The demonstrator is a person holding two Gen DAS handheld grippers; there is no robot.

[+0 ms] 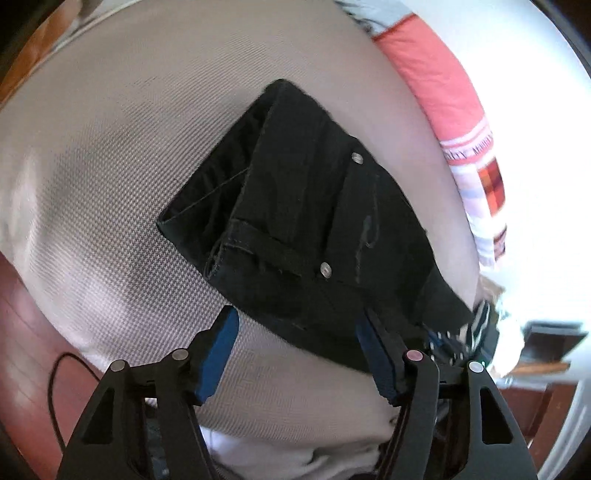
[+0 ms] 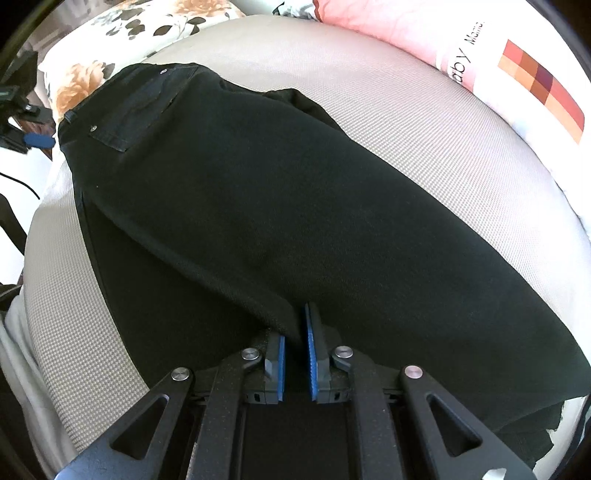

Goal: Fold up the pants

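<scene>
— Where are the black pants [image 2: 258, 206]?
— Spread along the beige woven cushion [image 2: 424, 122], waistband beside a floral pillow [image 2: 85, 79].
— And the tongs?
— Right gripper [image 2: 295, 332] pinches a fold of the leg. Left gripper [image 1: 295, 328] stands wide above the waistband, holding nothing.

Beige woven bed [image 1: 110, 192] carries black pants [image 1: 295, 221] and, seemingly, pink pillow [image 2: 424, 33].
</scene>
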